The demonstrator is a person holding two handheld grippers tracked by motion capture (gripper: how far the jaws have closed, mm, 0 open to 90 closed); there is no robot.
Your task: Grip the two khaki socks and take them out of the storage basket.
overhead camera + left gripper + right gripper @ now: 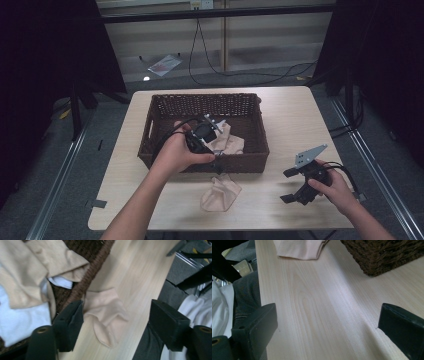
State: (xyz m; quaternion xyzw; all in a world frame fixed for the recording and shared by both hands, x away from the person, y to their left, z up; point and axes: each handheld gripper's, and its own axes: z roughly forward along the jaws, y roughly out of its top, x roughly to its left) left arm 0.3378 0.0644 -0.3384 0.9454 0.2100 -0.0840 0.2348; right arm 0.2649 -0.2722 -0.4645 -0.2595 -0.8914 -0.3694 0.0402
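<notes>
A dark brown wicker basket [150, 125] stands on the pale wooden table [292, 117] and holds beige cloth [226, 141] and white cloth [20, 320]. A beige sock [220, 193] lies crumpled on the table just in front of the basket. My left gripper [216, 161] hangs over the basket's front rim [92, 272], open, with the beige sock [105, 312] seen below between its jaws and nothing held. My right gripper [287, 186] rests low over the table at the front right, open and empty. Past it lie the sock [299, 248] and a basket corner [382, 255].
The table's front edge lies close under both hands, with the person's dark trouser leg [247, 295] beyond it. Black cables [240, 75] and a sheet of paper [164, 64] lie on the floor behind the table. Bare tabletop [295, 135] stretches right of the basket.
</notes>
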